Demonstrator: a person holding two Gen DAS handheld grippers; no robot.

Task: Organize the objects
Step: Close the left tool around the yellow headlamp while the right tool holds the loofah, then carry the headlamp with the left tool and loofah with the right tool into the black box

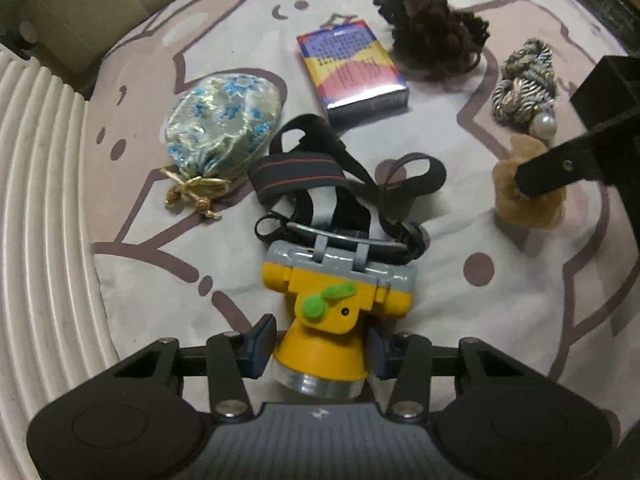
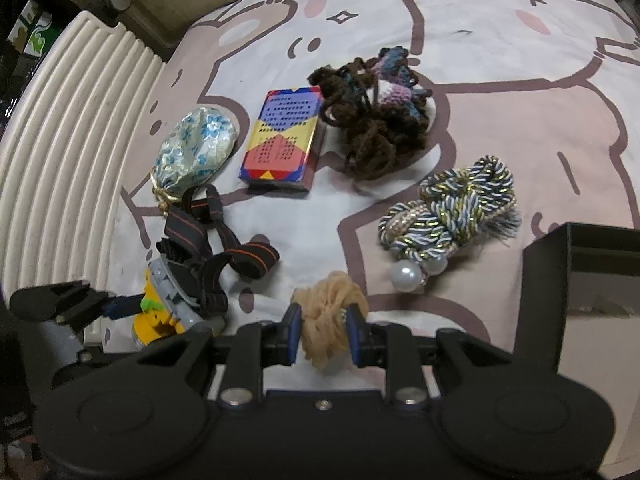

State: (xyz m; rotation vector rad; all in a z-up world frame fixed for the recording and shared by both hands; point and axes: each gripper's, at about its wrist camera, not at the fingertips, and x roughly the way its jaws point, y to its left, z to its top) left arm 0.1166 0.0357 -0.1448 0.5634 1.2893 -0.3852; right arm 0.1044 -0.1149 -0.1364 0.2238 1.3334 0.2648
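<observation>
A yellow and grey headlamp [image 1: 340, 300] with a black elastic strap [image 1: 296, 168] lies on the printed bedsheet [image 1: 520, 320]. My left gripper [image 1: 320, 350] is shut on its yellow lamp cone, a blue pad pressing each side. In the right wrist view the same headlamp [image 2: 160, 316] sits at lower left. My right gripper [image 2: 324, 332] is shut on a beige fluffy scrunchie [image 2: 328, 304], which the left wrist view shows as the scrunchie [image 1: 516, 200] under a black finger [image 1: 560, 168].
Behind lie a blue-flowered satin pouch [image 1: 220, 120], a colourful card box [image 1: 352, 72], a brown yarn bundle [image 1: 436, 36] and a twisted cord with pearls [image 2: 452, 208]. A black open box [image 2: 580, 272] stands at the right. A ribbed white edge [image 1: 48, 200] runs along the left.
</observation>
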